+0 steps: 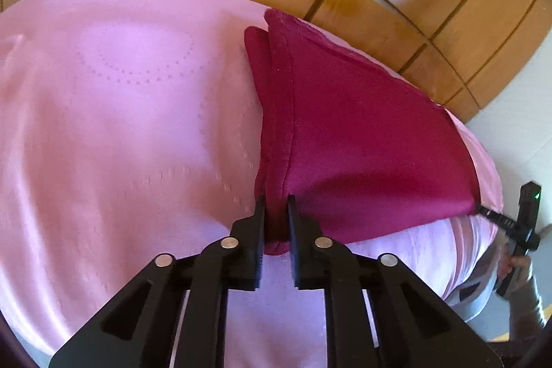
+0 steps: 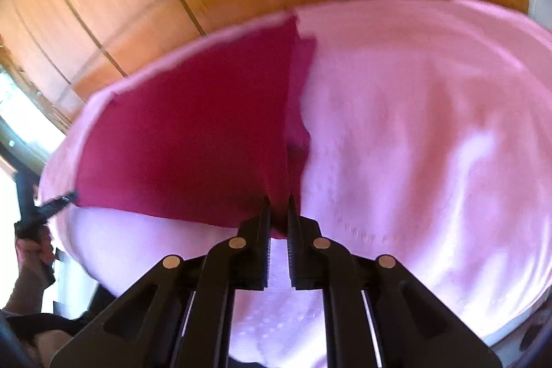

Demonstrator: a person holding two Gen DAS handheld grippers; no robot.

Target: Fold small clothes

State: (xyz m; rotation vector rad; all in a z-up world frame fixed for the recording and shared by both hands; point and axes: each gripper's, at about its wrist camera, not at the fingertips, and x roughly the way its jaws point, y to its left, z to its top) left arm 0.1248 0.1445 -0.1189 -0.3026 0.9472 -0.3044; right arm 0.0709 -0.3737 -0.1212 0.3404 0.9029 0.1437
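— Jaws? Both pairs pressed onto one magenta cloth (image 1: pixel 362 140): left gripper (image 1: pixel 276 216) pinching a hemmed corner, right gripper (image 2: pixel 278 212) pinching the opposite corner.

— And the cloth's position? Stretched between the two, lifted along the near edge, far end draped down onto a pink bedspread (image 1: pixel 120 112).

— Surface? Satiny pink, faint dotted pattern, gently wrinkled, covering a bed.

— Room? Wooden panelled headboard (image 2: pixel 138 6) behind, glossy with a light reflection; pale wall (image 1: pixel 517 112) to one side; bright window frame (image 2: pixel 20 112) at the edge of the right view.
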